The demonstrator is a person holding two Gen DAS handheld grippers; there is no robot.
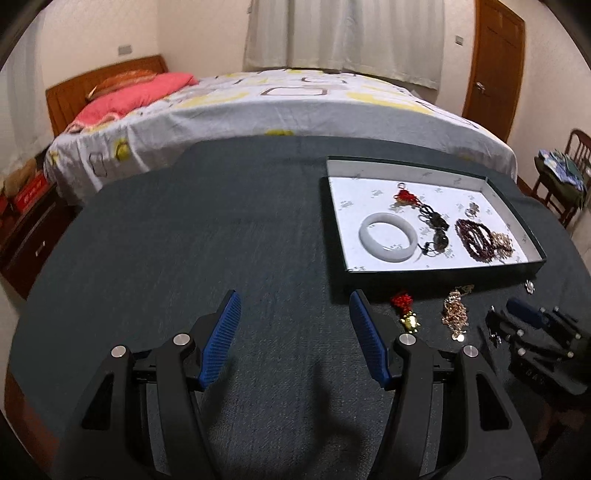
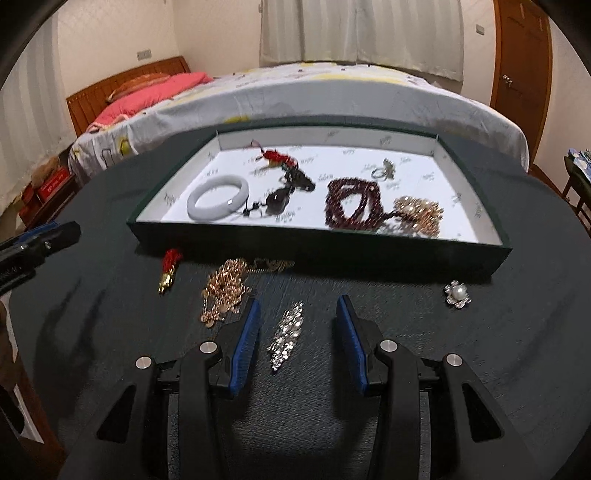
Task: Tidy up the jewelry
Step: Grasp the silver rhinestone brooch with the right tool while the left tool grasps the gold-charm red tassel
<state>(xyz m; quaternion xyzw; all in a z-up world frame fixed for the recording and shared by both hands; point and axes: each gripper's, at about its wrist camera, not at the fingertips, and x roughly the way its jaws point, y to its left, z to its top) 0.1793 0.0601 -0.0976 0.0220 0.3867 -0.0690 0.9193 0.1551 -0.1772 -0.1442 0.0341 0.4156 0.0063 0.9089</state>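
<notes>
Where cloth lies bare, left tongs (image 1: 295, 306) agape.

Bedroom, cream walls (image 1: 207, 33). Dark cloth-covered table (image 1: 184, 229) in the foreground. Just beyond it a bed (image 1: 295, 110) with a grey-and-yellow patterned sheet, pink pillow (image 1: 129, 96) at the far left against a wooden headboard (image 1: 74, 88). White curtains (image 1: 343, 33) closed on the far wall. Wooden door (image 1: 495, 66) far right (shut, metal handle). Wooden chair (image 1: 565, 177) on the right, piled with fabric. Dark nightstand (image 1: 33, 240) at left. Lighting dim, indoor.
</notes>
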